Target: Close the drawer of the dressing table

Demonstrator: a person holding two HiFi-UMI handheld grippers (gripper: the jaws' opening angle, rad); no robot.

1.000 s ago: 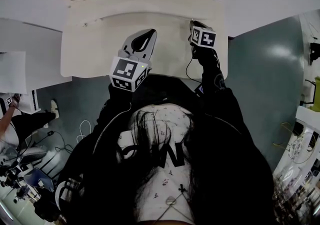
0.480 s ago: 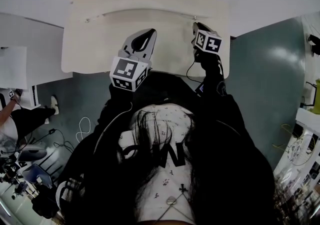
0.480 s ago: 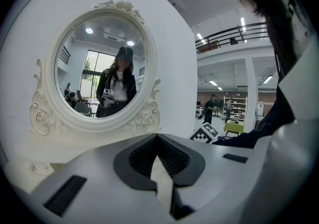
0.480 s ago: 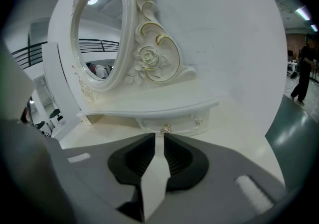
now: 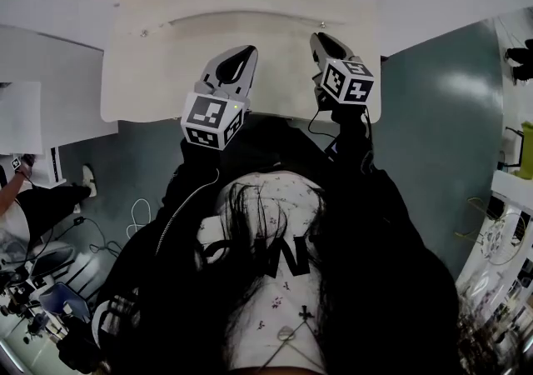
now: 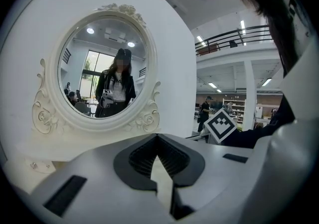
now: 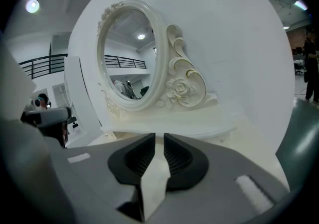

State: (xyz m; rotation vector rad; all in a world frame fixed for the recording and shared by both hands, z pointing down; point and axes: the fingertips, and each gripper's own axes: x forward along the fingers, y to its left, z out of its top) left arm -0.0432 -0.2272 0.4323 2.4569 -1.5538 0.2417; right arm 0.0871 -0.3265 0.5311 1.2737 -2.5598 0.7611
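dressing table beneath left gripper, right gripper

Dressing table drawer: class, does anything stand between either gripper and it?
The drawer itself is out of sight in every view. The left gripper and right gripper hang over the tabletop, so that top lies between them and anything beneath; no loose object shows.

Dressing table — matt cream paint, mirror glossy glass
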